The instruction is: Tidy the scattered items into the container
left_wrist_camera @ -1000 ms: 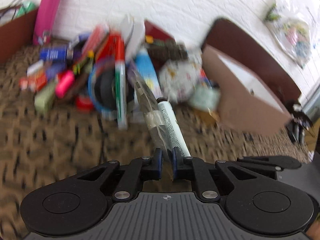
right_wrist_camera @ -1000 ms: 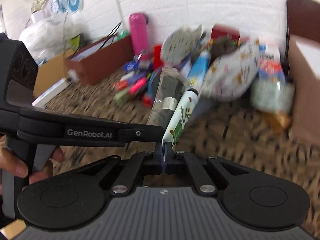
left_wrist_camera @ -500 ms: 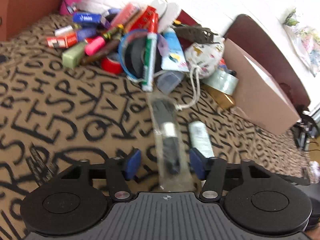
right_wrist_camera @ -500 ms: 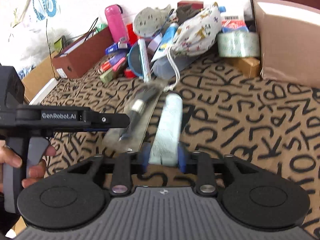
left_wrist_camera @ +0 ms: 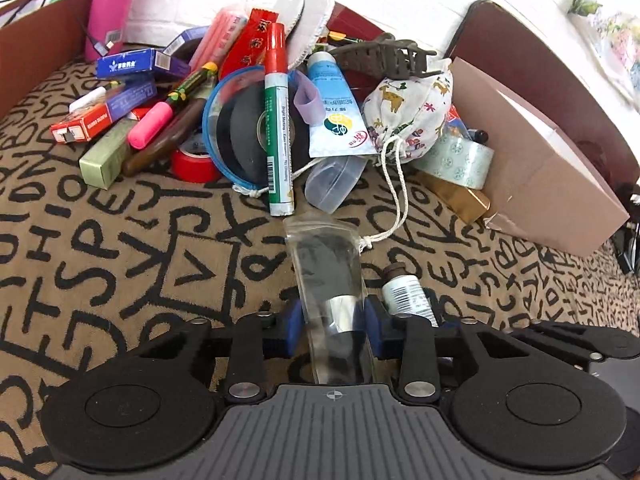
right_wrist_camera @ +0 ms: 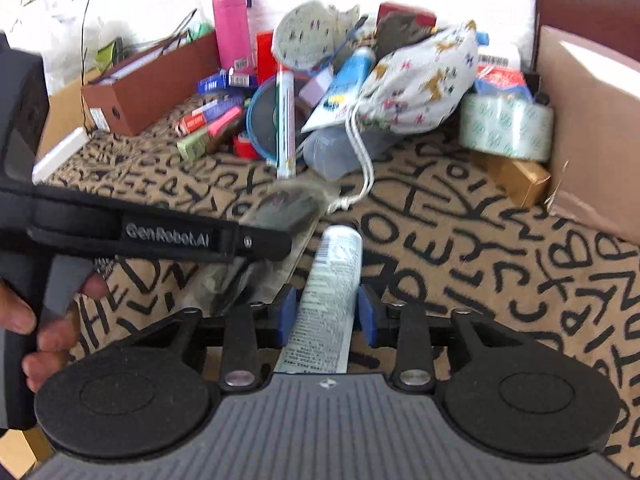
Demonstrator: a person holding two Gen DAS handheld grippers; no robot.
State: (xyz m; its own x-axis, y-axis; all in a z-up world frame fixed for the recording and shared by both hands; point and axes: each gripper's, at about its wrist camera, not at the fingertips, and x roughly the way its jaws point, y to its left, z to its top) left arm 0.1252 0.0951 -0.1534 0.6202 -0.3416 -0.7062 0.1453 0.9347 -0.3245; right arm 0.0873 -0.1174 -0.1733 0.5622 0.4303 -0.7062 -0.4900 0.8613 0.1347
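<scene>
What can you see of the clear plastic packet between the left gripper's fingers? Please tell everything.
The clear plastic packet is a long, flat transparent sleeve holding a dark tool with a silvery band. It lies on the lettered cloth, pointing toward the pile. The left gripper has a blue pad on each side of it; whether they press it is unclear.

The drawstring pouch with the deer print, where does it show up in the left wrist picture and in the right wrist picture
Left wrist: the drawstring pouch sits right of centre in the upper half, at the right end of the pile, its cord trailing down onto the patterned cloth.
Right wrist: the pouch is upper right of centre, cord hanging down and left.
Shared landmark: the patterned tape roll lies just right of the pouch in both views.
</scene>
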